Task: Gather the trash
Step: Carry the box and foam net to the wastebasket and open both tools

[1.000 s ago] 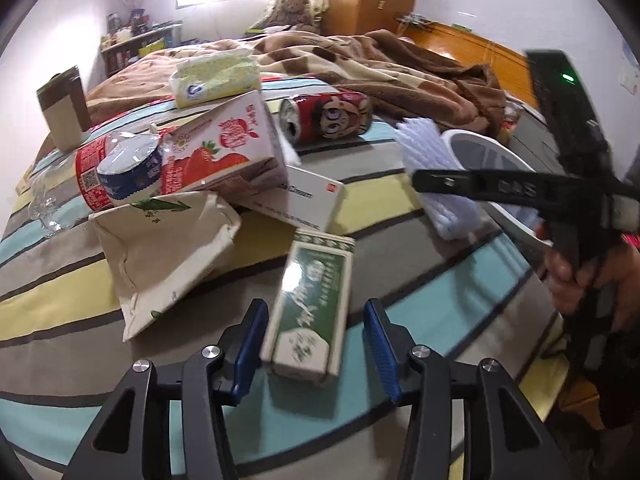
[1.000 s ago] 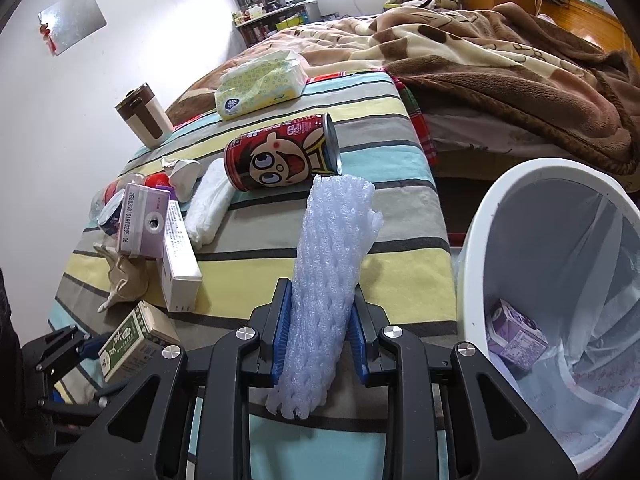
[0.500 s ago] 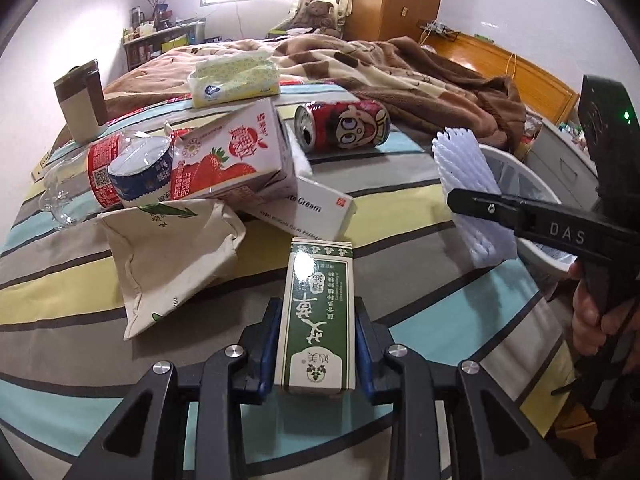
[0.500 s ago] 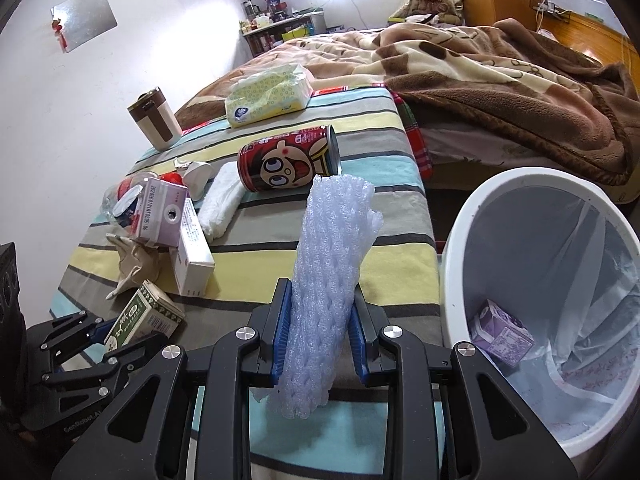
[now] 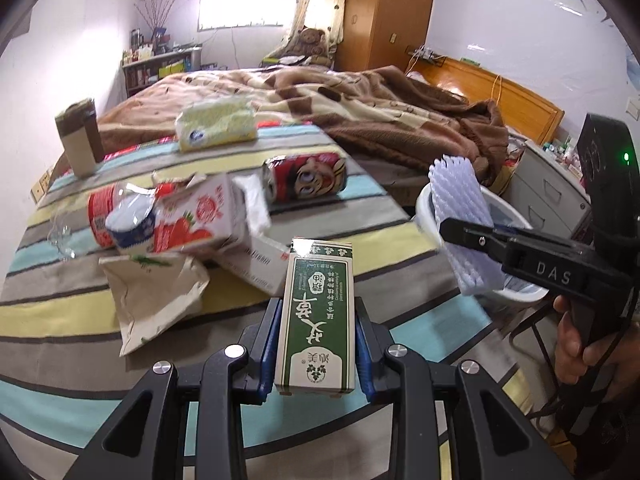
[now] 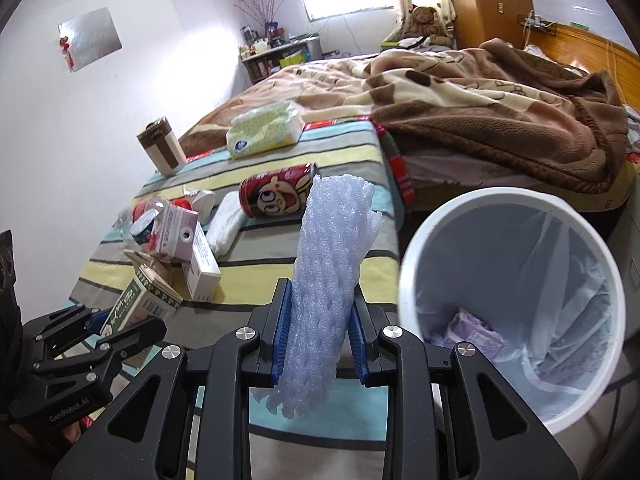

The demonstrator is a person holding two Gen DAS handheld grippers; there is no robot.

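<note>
My right view alone shows inside the white bin (image 6: pixel 408 264): 1 purple carton (image 6: pixel 476 330). Left tool (image 5: pixel 316 344) clamps the green box (image 5: pixel 318 320) above the bed (image 5: pixel 224 312); right tool (image 6: pixel 318 344), tilted downward, pinches foam netting (image 6: pixel 328 280) beside the bin.

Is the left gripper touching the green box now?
Touching. In the left wrist view, both blue pads of the left gripper press against the sides of the green box, which is held above the striped cover.
</note>
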